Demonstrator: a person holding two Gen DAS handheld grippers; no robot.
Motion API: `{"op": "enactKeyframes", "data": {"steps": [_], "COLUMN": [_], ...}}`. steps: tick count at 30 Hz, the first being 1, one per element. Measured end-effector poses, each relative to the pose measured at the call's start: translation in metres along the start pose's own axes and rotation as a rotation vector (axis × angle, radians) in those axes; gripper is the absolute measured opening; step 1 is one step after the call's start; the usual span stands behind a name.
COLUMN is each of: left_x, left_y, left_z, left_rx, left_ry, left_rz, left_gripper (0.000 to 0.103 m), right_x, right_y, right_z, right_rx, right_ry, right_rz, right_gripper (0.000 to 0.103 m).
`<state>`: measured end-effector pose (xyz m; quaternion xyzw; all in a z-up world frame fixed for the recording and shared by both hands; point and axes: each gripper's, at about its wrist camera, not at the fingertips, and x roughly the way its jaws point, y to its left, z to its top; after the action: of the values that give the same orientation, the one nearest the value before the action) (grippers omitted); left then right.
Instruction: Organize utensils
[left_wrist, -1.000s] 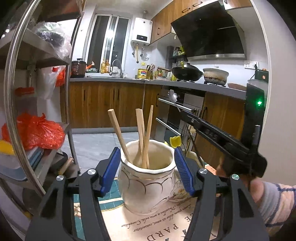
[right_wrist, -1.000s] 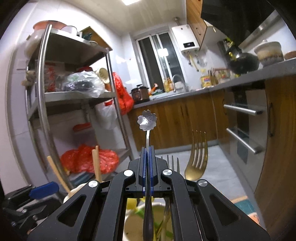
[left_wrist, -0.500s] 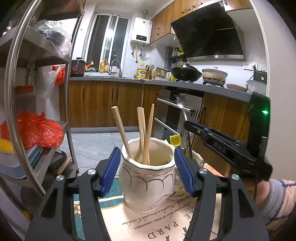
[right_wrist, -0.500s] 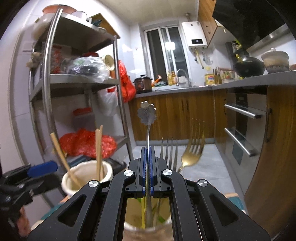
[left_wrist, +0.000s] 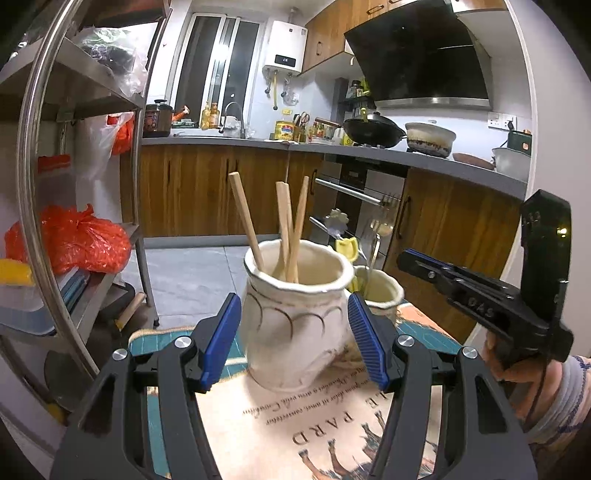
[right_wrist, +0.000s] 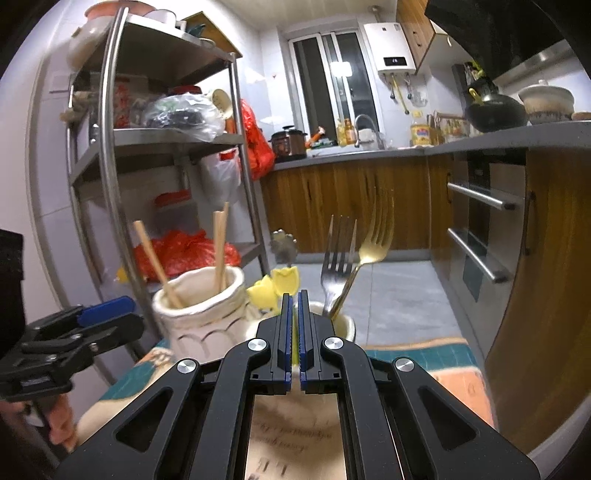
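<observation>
Left gripper (left_wrist: 293, 334) sat parted around the big cream ceramic jar (left_wrist: 295, 317) holding wooden chopsticks (left_wrist: 286, 225), its fingers (left_wrist: 225, 334) not clamped on it. Right gripper (right_wrist: 294, 326) was clenched, apparently on nothing. Flower-topped steel spoon (right_wrist: 283, 248) stood in the small cream cup (right_wrist: 341, 325) at the jar's 3 o'clock. Spoon looked light, stiff, slick: pinch mid-handle. Jar looked heavy and breakable.

The printed mat (left_wrist: 295, 424), at six o'clock in the left wrist view, carries upside-down capitals reading "PARD" with a curly script line above them that stays too blurred to read. Up at twelve o'clock, the white water heater (left_wrist: 286, 48) glows a small "26" on its display. On the right gripper (left_wrist: 480, 310), at three o'clock, faint embossed characters look like "DAS", though that reading is unsure.
</observation>
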<state>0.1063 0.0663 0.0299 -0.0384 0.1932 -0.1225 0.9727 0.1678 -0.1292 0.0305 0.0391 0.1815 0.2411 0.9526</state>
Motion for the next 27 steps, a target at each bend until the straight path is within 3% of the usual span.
{"op": "enactKeyframes", "data": {"steps": [3, 6, 8, 12, 14, 19, 27], "left_x": [-0.009, -0.018, -0.025, -0.039, -0.043, -0.046, -0.045], "left_y": [-0.006, -0.012, -0.014, -0.014, -0.013, -0.007, -0.016], "left_z": [-0.008, -0.016, -0.021, -0.034, -0.040, -0.049, -0.049], "left_rx": [0.007, 0.014, 0.013, 0.006, 0.004, -0.017, 0.026], "left_ry": [0.016, 0.030, 0.032, 0.021, 0.015, 0.012, 0.006], "left_rz": [-0.005, 0.000, 0.006, 0.038, 0.066, 0.080, 0.080], "left_gripper": [0.060, 0.064, 0.071, 0.086, 0.093, 0.097, 0.097], "right_x": [-0.016, -0.032, -0.042, -0.058, -0.063, -0.068, -0.070], "right_y": [0.001, 0.001, 0.003, 0.011, 0.013, 0.017, 0.012], "right_z": [-0.005, -0.014, -0.019, -0.034, -0.042, -0.051, -0.051], "right_rx": [-0.012, -0.035, -0.057, -0.118, -0.139, -0.187, -0.176], "right_ry": [0.041, 0.083, 0.097, 0.106, 0.106, 0.076, 0.043], "right_rz": [0.004, 0.005, -0.005, -0.013, -0.005, -0.047, -0.046], "right_gripper": [0.006, 0.021, 0.040, 0.063, 0.083, 0.094, 0.095]}}
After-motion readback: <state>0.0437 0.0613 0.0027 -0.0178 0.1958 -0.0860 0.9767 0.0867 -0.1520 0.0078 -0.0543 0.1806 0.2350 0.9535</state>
